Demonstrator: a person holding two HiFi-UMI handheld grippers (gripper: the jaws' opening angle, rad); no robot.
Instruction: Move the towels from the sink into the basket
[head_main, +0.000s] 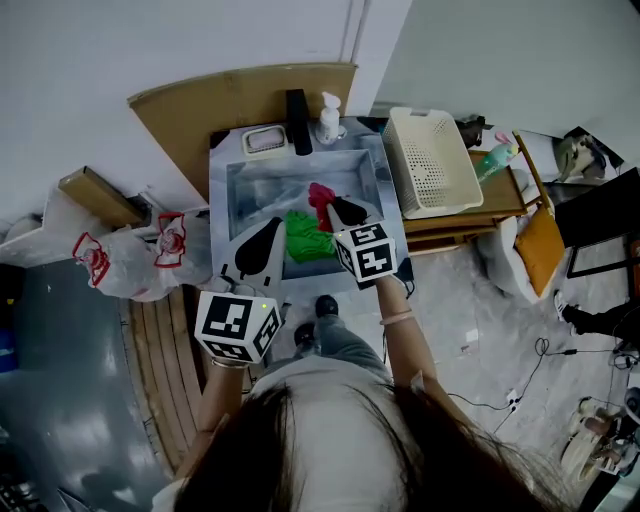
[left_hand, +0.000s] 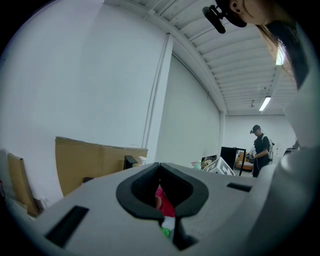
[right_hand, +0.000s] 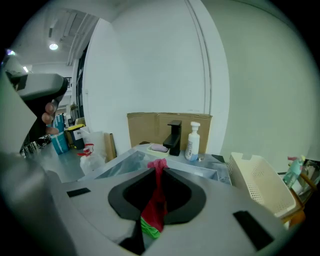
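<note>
Grips red towel (right_hand: 159, 197) above sink (head_main: 222, 200) with right hand-held gripper (right_hand: 159, 164). Holds left hand-held gripper (left_hand: 160, 165) closed, empty, at sink's front. Finds green towel (head_main: 305, 240) inside sink, basket (head_main: 430, 165) right of sink, faucet (head_main: 298, 120) and soap bottle (head_main: 328, 118) behind.

Long dark hair (head_main: 330, 450), pale top (head_main: 318, 385), grey trousers (head_main: 340, 338), black shoes (head_main: 327, 305). Thin band (head_main: 397, 318) on the right wrist. Left hand-held gripper (head_main: 272, 226) and right hand-held gripper (head_main: 335, 206): grey shells, black curved pads (right_hand: 194, 196), black rectangular slots (right_hand: 252, 230). Left cube (head_main: 238, 326) and right cube (head_main: 366, 252) are white with black square markers.
</note>
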